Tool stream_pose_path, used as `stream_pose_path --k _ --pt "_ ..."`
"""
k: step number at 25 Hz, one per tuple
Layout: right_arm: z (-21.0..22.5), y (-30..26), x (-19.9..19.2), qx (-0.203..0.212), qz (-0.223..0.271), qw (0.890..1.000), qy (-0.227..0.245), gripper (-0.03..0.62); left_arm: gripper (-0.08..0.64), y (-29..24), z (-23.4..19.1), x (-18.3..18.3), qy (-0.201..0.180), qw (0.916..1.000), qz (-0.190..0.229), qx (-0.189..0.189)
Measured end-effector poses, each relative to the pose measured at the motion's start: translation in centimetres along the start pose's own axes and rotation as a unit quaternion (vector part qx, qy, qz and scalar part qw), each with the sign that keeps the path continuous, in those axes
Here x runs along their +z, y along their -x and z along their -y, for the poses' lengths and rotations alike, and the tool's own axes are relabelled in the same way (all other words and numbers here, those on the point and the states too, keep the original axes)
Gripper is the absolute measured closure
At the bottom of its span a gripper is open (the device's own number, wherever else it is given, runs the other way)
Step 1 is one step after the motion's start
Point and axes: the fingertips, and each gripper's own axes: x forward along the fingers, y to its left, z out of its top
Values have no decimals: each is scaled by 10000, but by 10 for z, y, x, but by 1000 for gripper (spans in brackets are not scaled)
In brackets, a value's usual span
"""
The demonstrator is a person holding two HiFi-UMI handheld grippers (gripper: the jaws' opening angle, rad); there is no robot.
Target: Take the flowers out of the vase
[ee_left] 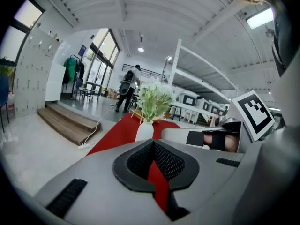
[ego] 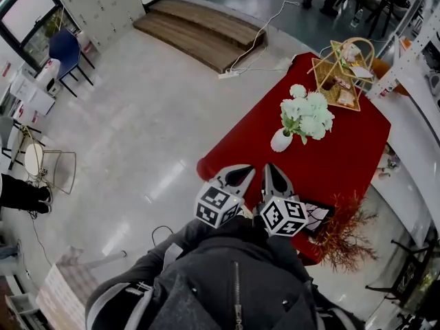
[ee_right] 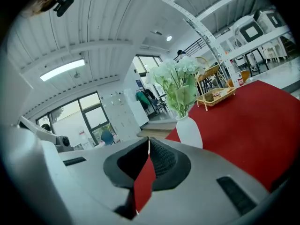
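- Flowers point(ego: 307, 114): a white bunch with its stems down in a white vase point(ego: 280, 141). The narrow neck keeps them upright, so the long axis is vertical with the blooms on top.
- The vase stands toward the near end of the red surface point(ego: 347, 167), probably for easy reach.
- Left gripper point(ego: 242, 174) and right gripper point(ego: 273, 174) are side by side, short of the vase. The fingers of each are together and hold nothing, which reads as an approach.

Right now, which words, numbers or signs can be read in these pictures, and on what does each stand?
No text can be read.
Left cube and right cube: square black-and-white patterns only, no letters.
Lockers: labels too small to read.
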Motion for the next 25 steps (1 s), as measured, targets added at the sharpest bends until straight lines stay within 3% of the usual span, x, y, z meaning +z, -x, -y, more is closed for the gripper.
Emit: stream_pose_path --k 6,12,19,25 --pt "7 -15 9 -55 170 9996 -207 577 551 -16 -21 4 110 9999 -23 40" --pt "10 -12 21 -238 315 9991 151 577 551 -31 -19 16 185 9997 -2 -138" --pt "19 -14 28 -805 504 9950 322 577 551 -52 -18 19 184 9975 -184 -657" --pt "32 -18 38 -1354 649 9886 83 577 551 -70 -13 26 -5 9890 -443 -1410"
